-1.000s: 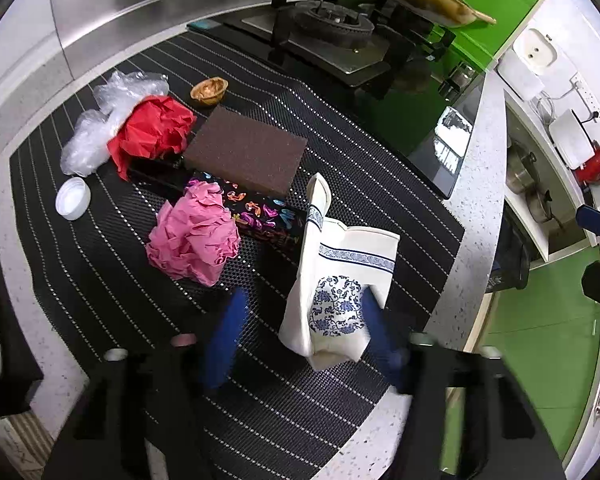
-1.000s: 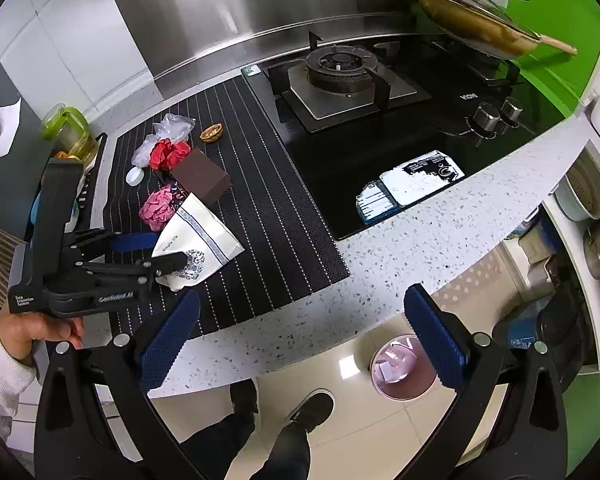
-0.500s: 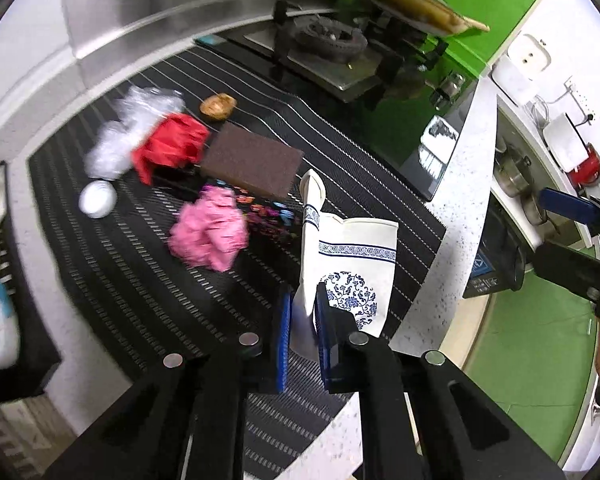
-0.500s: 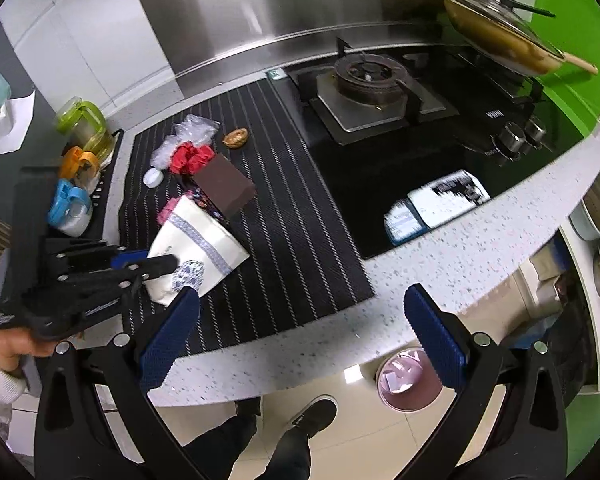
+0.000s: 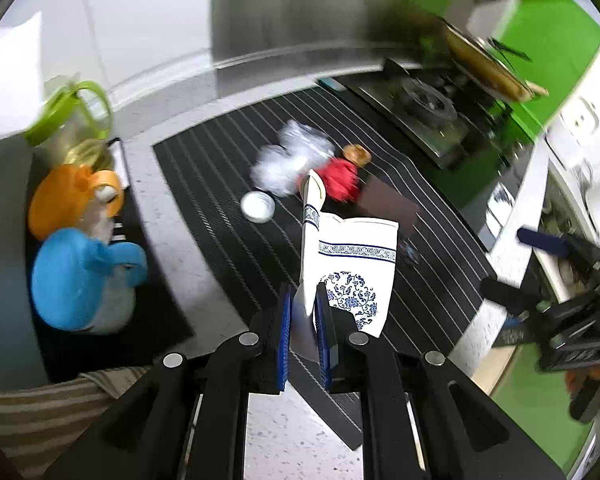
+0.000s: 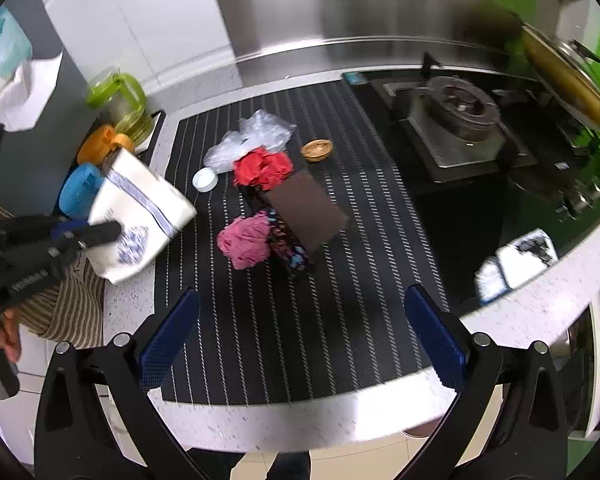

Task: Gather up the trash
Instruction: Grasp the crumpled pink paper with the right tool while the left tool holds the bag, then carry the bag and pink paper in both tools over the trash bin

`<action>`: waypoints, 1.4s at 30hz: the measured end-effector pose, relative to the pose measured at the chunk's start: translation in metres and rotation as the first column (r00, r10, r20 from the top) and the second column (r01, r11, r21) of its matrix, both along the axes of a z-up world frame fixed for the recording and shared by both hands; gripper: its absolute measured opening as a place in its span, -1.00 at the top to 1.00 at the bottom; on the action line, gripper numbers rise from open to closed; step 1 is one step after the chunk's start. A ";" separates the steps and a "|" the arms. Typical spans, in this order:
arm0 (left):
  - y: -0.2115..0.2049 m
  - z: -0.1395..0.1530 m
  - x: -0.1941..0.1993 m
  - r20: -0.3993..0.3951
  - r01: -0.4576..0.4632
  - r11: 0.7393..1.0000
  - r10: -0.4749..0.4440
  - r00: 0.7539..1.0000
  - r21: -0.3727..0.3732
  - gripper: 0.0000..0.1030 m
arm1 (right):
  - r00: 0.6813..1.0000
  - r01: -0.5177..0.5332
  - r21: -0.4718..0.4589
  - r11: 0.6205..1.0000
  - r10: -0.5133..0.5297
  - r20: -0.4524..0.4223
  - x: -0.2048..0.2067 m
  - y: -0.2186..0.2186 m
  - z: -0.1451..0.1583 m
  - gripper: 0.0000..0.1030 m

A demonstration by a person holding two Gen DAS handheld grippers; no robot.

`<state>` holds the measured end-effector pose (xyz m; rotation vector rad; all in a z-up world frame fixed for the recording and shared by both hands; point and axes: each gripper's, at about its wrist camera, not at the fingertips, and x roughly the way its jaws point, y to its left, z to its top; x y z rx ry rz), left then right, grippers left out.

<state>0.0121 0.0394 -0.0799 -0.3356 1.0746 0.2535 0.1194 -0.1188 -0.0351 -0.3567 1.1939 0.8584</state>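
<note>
My left gripper (image 5: 303,332) is shut on a flattened white paper cup with blue patterns (image 5: 350,264) and holds it lifted over the left edge of the black striped mat (image 6: 340,320). The right wrist view shows that cup (image 6: 138,216) in the left gripper (image 6: 84,234). My right gripper (image 6: 300,344) is open and empty above the mat's front. On the mat lie a pink paper ball (image 6: 246,240), a red paper ball (image 6: 262,168), clear plastic wrap (image 6: 252,136), a white bottle cap (image 6: 204,179), a nutshell (image 6: 317,149) and a patterned dark wrapper (image 6: 288,248).
A brown sponge block (image 6: 306,210) lies on the wrapper. Green, orange and blue lidded jugs (image 5: 76,208) stand at the left. A gas hob (image 6: 460,116) and a lidded pan (image 6: 564,80) are at the right. The speckled counter edge (image 6: 300,420) runs along the front.
My left gripper closed on the paper cup and lifted it leftward off the mat. My right gripper moved in over the mat and stayed open.
</note>
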 end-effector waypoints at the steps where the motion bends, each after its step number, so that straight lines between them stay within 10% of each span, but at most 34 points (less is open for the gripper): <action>1: 0.006 0.001 0.000 0.006 -0.013 1.000 0.013 1.000 -0.006 0.77 | 1.000 -0.007 -0.003 1.000 0.007 -0.004 -0.001 0.006 -0.004 -0.94; 9: 0.024 0.000 0.005 0.024 -0.036 0.999 0.036 0.999 -0.031 0.77 | 0.997 -0.077 -0.035 0.996 0.076 -0.008 -0.006 0.053 -0.035 -0.92; 27: 0.036 -0.015 0.010 0.015 -0.026 0.998 0.027 1.000 -0.062 0.77 | 0.991 -0.129 -0.077 0.989 0.125 -0.052 -0.009 0.078 -0.069 0.62; 42: -0.007 0.025 0.010 0.074 0.190 0.981 -0.188 0.979 -0.030 0.77 | 0.997 0.072 0.011 0.997 -0.073 0.030 -0.020 0.009 0.025 0.69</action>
